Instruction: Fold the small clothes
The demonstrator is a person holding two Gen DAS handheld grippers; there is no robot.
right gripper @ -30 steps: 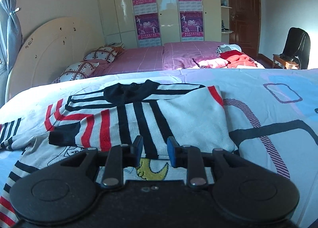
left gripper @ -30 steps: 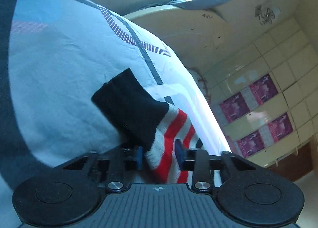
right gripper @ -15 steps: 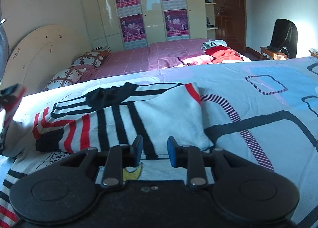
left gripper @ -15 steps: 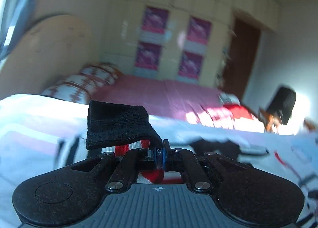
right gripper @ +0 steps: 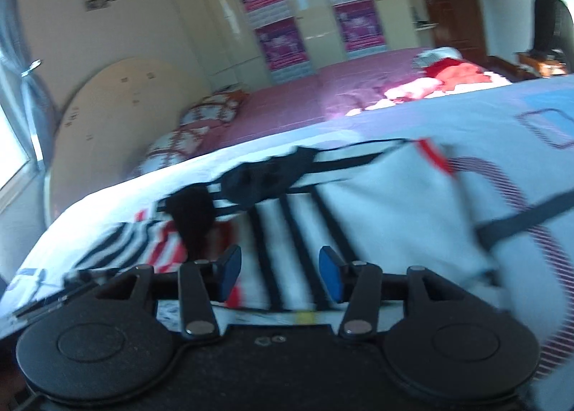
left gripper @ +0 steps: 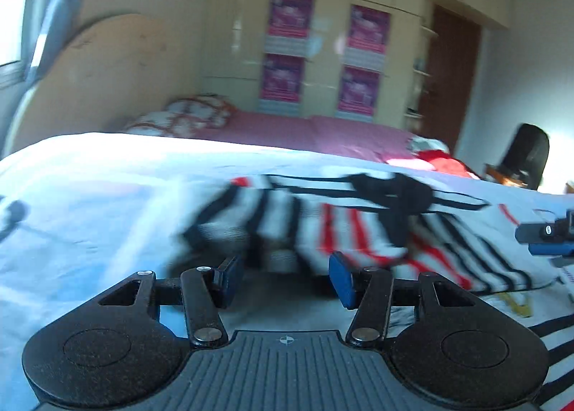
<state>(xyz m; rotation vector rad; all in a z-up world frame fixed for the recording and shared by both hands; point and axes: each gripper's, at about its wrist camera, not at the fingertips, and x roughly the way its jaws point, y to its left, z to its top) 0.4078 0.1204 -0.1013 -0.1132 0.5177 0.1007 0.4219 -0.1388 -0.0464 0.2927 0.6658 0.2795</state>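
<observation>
Fingers [left gripper: 340,280] apart; striped sweater [left gripper: 358,228] motion-blurred

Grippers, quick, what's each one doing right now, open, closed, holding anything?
Left gripper: open, jaws just opened, nothing between them; the striped sweater lies beyond.
Right gripper: open, jaws just widened, holding nothing, over the sweater.

Daylight enters from a window [left gripper: 10,27] at the far left edge of both views, behind the curved headboard [right gripper: 118,113]; it washes the bedspread [left gripper: 89,195] below the headboard pale blue-white, nearly blown out. A bright sun patch lies on the pink bed [right gripper: 323,99] to the right of the headboard. Both views are motion-smeared, worst on the striped garment [left gripper: 340,228] in front of it. Fisheye bending curves the walls and darkens the corners.
</observation>
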